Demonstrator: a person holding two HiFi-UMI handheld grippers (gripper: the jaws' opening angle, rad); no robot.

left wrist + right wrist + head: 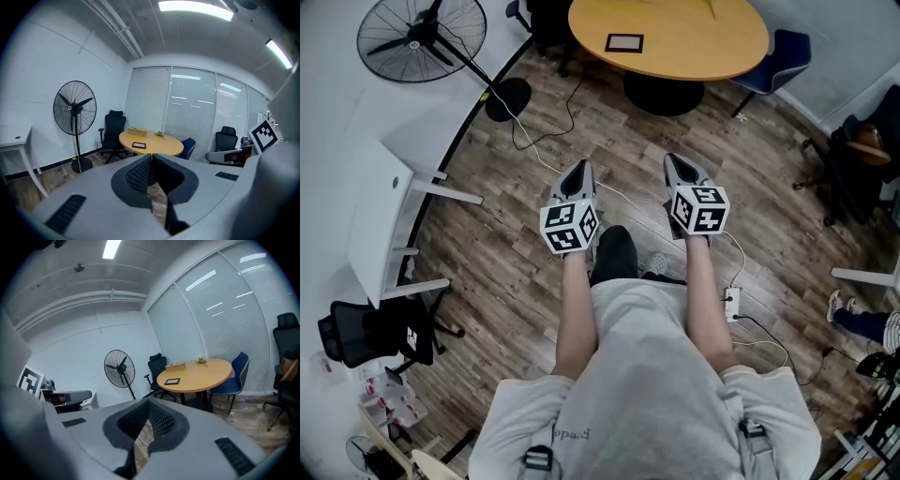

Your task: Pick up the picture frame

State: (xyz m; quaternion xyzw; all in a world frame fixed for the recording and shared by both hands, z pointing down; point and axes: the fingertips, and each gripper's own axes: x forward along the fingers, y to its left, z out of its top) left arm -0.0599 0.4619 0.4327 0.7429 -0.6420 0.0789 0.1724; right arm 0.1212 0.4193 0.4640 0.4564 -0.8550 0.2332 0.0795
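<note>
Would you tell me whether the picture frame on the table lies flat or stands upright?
Lying flat: the picture frame shows its full face from above and sits flush on the round table.

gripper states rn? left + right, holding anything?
Left gripper: jaws closed, holding nothing.
Right gripper: jaws closed, holding nothing.
</note>
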